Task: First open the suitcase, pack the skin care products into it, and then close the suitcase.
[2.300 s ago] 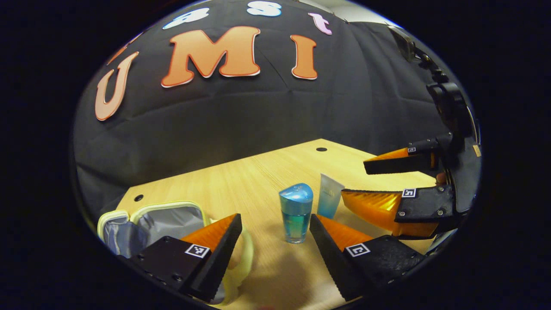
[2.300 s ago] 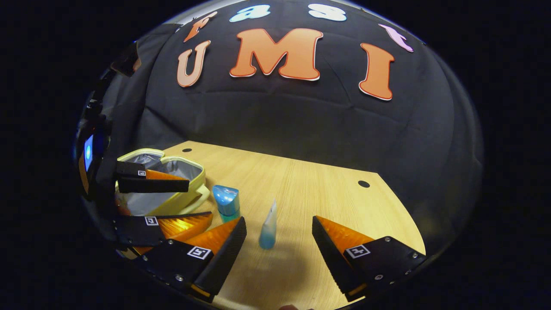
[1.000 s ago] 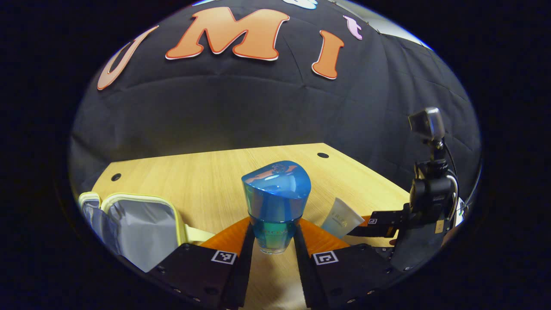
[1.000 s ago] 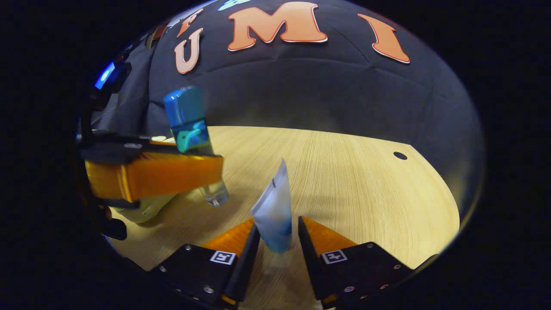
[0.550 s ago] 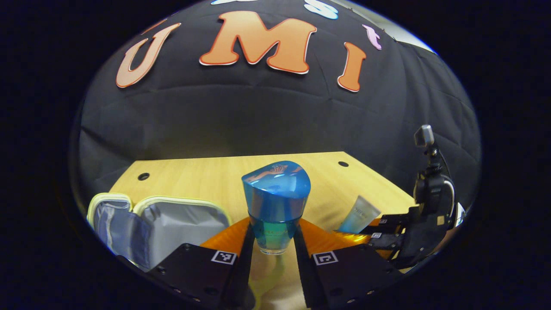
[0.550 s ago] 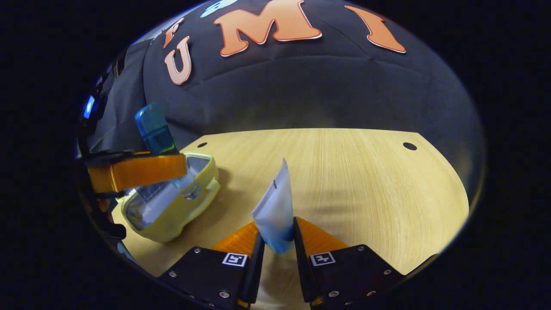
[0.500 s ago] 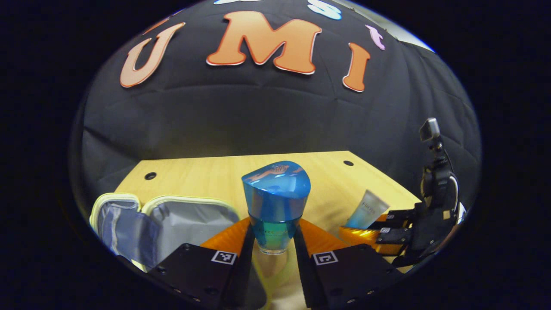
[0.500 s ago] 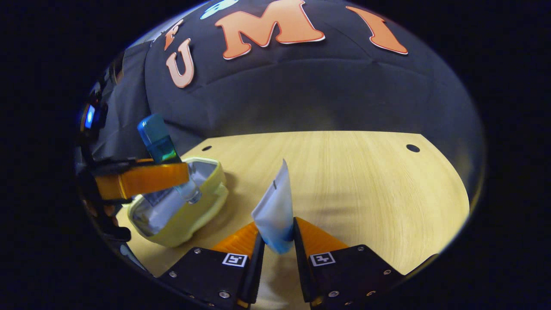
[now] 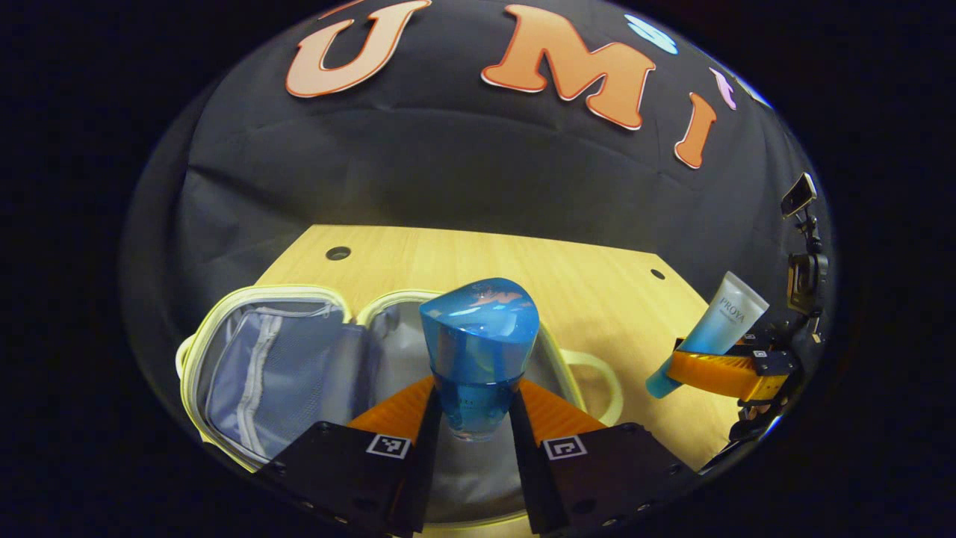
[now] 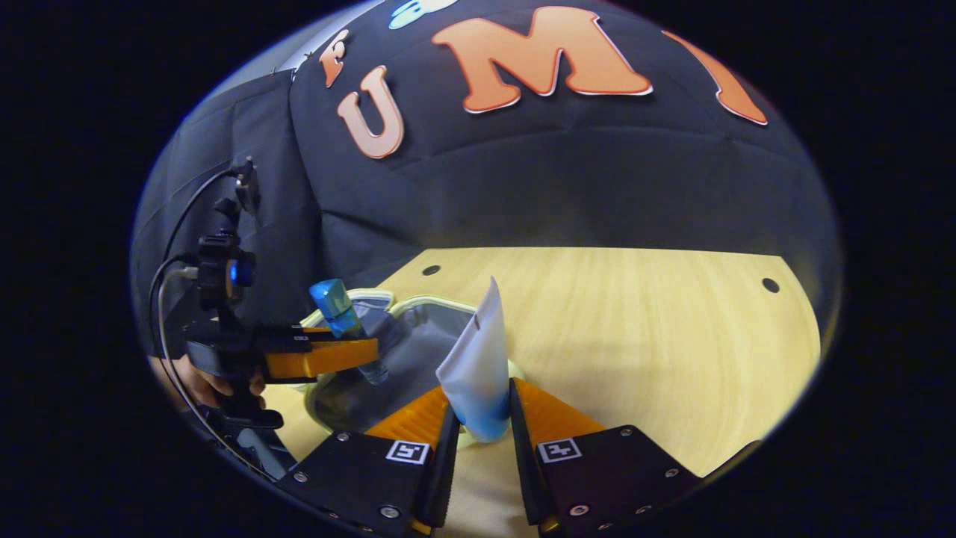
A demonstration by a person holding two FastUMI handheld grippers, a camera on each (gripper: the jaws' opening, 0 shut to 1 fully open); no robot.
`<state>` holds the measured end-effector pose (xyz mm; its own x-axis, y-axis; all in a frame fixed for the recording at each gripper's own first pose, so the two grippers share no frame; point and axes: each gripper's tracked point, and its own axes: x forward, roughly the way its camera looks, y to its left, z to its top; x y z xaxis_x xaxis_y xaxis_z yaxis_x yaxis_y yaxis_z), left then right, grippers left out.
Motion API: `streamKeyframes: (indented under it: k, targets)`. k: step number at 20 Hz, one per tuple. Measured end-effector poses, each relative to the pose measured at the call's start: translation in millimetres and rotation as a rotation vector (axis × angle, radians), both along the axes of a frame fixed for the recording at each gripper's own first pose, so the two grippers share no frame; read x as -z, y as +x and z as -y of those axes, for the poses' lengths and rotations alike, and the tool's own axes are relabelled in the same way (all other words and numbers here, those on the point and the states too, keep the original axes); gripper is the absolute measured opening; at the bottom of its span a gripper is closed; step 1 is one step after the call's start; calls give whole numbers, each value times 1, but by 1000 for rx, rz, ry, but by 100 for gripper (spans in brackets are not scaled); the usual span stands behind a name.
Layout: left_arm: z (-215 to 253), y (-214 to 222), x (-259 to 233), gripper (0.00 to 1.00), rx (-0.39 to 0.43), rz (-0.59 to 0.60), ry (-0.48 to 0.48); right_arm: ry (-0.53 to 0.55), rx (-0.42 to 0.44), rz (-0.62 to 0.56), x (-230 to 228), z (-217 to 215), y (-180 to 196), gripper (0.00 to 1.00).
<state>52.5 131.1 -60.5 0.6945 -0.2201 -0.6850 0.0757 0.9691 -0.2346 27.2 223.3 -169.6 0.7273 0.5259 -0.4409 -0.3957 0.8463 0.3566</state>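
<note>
The yellow-edged case (image 9: 224, 359) lies open on the wooden table (image 9: 478, 254), its grey lining showing. My left gripper (image 9: 473, 426) is shut on a blue-capped bottle (image 9: 478, 344), held upright above the case's right half. In the right gripper view that bottle (image 10: 336, 306) hangs over the case (image 10: 418, 336), held by the left gripper (image 10: 358, 351). My right gripper (image 10: 479, 433) is shut on a pale blue-and-white tube (image 10: 474, 366), held cap down near the case's edge. In the left gripper view the tube (image 9: 717, 329) is tilted in the right gripper (image 9: 683, 370), to the right of the case.
A yellow loop handle (image 9: 597, 373) sticks out of the case toward the right gripper. Small dark holes (image 9: 337, 253) mark the table's far corners. A hand (image 10: 196, 385) holds the left gripper at the table's left edge. Bare tabletop (image 10: 657, 336) stretches to the right.
Both grippers closed on their items and lifted them off the table. The bottle has moved left over the open case, and the tube has followed toward the case's edge.
</note>
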Motion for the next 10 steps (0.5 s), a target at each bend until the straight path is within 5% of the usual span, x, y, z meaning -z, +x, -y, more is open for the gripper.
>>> streamKeyframes:
  k: [10]
  targets:
    - [-7, -40, 62, 50, 71, -357, -31, 139, -83, -180, 16, -90, -10, 39]
